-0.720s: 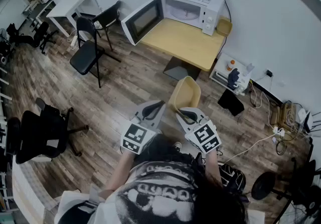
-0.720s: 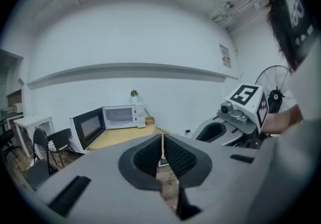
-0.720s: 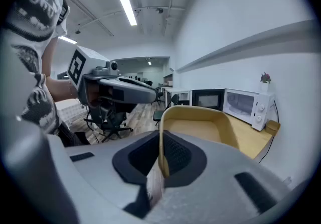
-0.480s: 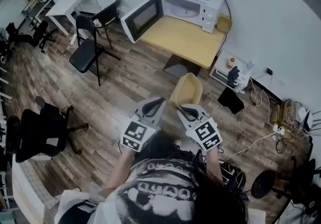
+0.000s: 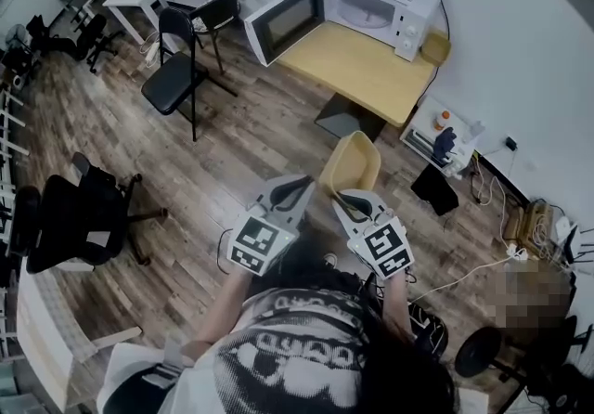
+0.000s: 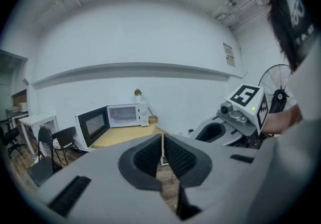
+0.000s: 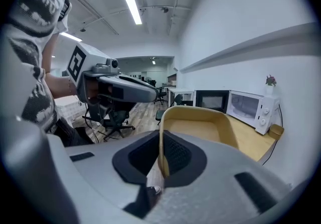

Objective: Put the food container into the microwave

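Clamping food container (image 5: 353,160), right claw (image 7: 161,161) faces open microwave (image 5: 371,6) on table (image 5: 371,78); left claw (image 6: 162,155) closed.

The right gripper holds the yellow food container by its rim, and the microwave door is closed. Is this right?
Not the door: the microwave door stands open, as the head view shows. The right gripper does hold the yellow food container by its rim.
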